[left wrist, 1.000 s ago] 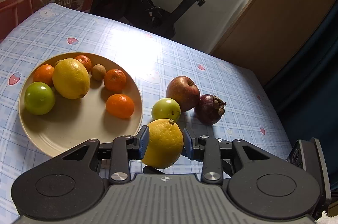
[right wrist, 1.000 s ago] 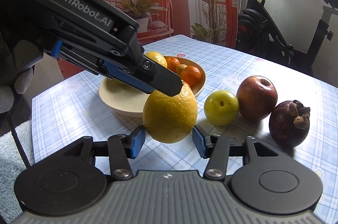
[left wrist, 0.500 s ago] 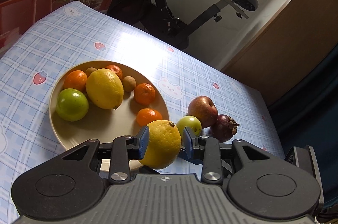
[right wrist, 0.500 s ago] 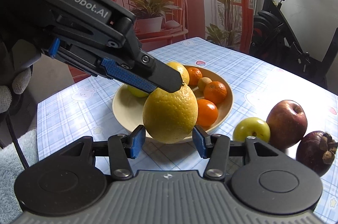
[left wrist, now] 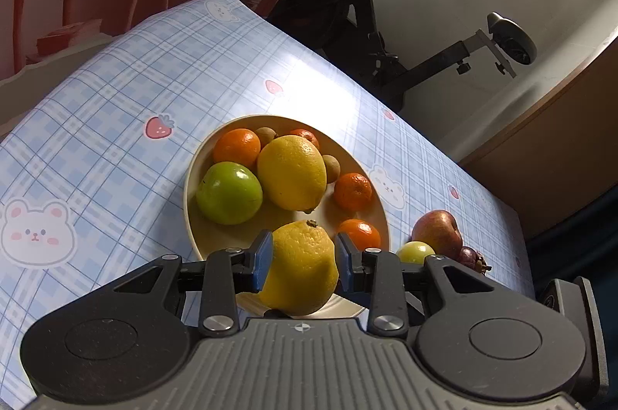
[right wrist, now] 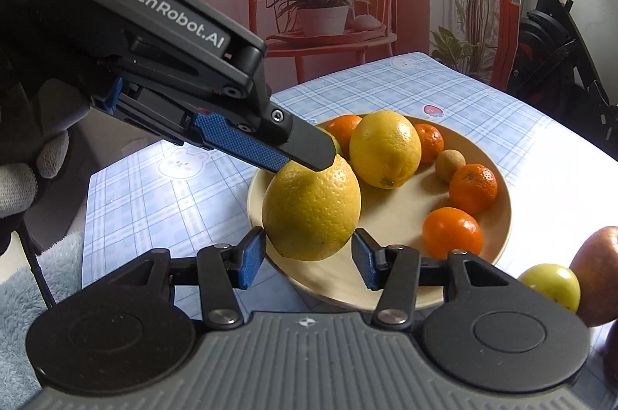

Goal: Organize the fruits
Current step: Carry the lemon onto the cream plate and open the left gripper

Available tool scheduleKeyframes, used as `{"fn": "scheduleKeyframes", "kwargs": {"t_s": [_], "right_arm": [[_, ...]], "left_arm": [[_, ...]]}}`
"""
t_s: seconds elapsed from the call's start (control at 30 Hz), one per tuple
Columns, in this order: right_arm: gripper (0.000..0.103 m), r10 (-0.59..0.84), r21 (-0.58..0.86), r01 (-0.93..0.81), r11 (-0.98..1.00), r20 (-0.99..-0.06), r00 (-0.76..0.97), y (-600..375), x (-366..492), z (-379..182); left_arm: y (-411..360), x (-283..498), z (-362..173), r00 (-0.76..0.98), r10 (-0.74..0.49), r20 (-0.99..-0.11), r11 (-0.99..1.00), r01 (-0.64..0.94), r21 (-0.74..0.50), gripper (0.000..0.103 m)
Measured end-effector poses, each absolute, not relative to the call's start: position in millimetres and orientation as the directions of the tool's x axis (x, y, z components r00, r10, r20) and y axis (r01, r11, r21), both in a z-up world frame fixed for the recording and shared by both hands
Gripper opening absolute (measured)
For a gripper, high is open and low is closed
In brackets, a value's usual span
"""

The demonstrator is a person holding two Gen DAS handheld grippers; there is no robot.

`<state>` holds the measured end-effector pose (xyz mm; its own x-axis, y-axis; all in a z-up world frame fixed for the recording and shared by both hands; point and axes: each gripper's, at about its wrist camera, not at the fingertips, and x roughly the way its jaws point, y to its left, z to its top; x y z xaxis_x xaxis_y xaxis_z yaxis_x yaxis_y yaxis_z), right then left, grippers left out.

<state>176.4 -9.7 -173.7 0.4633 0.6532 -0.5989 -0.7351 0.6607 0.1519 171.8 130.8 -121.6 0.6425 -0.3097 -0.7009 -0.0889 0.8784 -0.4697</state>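
A yellow lemon (left wrist: 303,269) hangs over the near rim of the beige plate (left wrist: 189,186), and my left gripper (left wrist: 303,259) is shut on it, blue pads against both its sides. In the right wrist view the same lemon (right wrist: 311,209) sits between the pad tips of my right gripper (right wrist: 309,257), which touch its lower sides, while the left gripper's upper finger (right wrist: 301,145) lies across its top. The plate (right wrist: 502,216) holds a second lemon (left wrist: 291,172), a green apple (left wrist: 230,193), several mandarins and small brown fruits.
To the right of the plate, on the blue checked tablecloth (left wrist: 116,139), stand a red apple (left wrist: 438,232), a small green fruit (left wrist: 415,251) and a mangosteen (left wrist: 473,257). An exercise bike (left wrist: 367,4) is beyond the table. A gloved hand (right wrist: 23,186) holds the left gripper.
Both grippers have carried the lemon sideways, from over the cloth beside the small green fruit to over the plate's near rim. The grip on it looks unchanged.
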Motion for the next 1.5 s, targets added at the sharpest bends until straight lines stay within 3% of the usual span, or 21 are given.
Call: {"fn": "scheduleKeyframes", "kwargs": {"t_s": [0.67,1.03,1.5], "right_arm": [[0.052,0.662,0.189,-0.732,0.654,-0.612,0.433,-2,188,-169],[0.052,0.565,0.243,-0.521,0.818,-0.510,0.649,-102,158,-158],[0.052,0.444,0.231,-0.380,0.896,-0.520,0.730,-153,151,-175]], "left_arm": [[143,179,-132,0.657,-0.233,-0.717,0.894,-0.146,-0.424,0.037],[134,174,-128,0.673,-0.181,-0.718,0.922,-0.137,-0.361,0.037],[115,173,-117,0.677,-0.106,-0.729,0.950,-0.149,-0.276,0.038]]}}
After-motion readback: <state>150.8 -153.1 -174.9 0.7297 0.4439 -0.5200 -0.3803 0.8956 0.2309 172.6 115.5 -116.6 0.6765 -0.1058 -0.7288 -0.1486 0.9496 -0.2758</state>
